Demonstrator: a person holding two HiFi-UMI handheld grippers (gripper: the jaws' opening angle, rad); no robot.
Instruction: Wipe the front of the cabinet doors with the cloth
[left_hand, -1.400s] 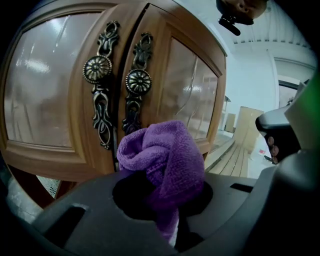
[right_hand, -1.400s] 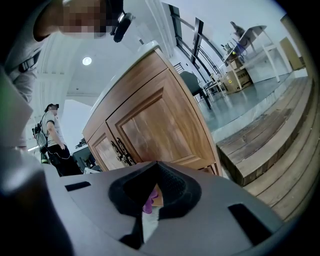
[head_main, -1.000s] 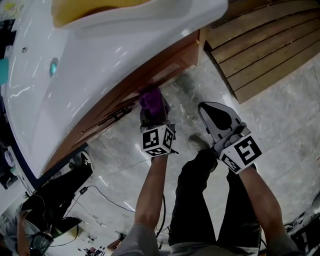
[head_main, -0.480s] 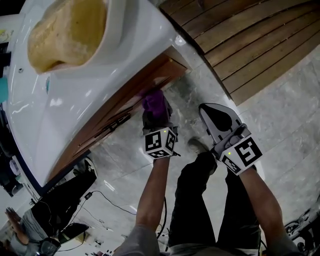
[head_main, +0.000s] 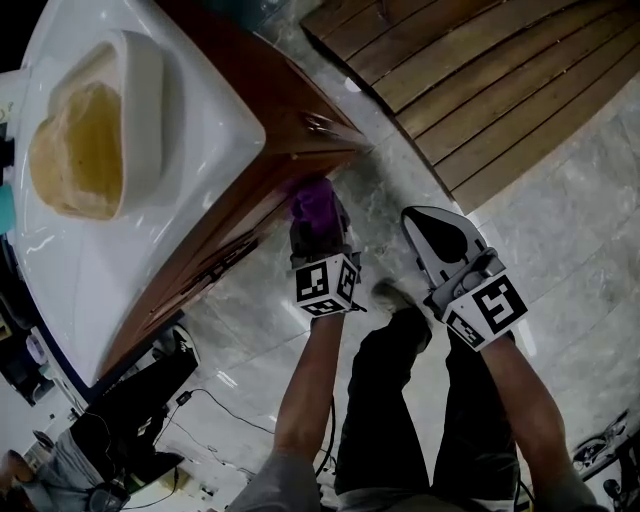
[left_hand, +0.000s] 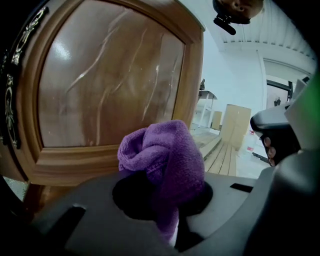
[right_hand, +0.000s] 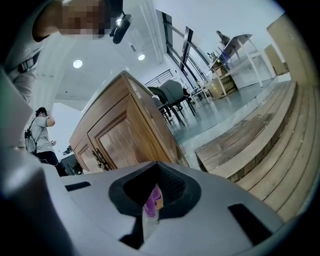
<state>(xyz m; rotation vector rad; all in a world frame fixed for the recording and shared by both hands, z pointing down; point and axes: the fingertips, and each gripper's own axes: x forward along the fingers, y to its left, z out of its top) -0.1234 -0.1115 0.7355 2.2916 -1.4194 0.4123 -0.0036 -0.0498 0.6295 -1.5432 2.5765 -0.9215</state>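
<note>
Cloth (left_hand: 165, 155) bunches in the left gripper (head_main: 318, 228), jaws clamped on it, with the door (left_hand: 110, 85) frame just ahead. Firm, flat pressure and overlapping strokes should clean evenly. The right gripper (head_main: 436, 230), off to its right, is closed, empty.

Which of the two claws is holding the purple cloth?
The left claw, pinching the cloth by the cabinet door; the right claw holds nothing.

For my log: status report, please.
Left gripper shut on purple cloth, close to cabinet door. Right gripper shut, empty, held aside. Nothing blocks the door.
</note>
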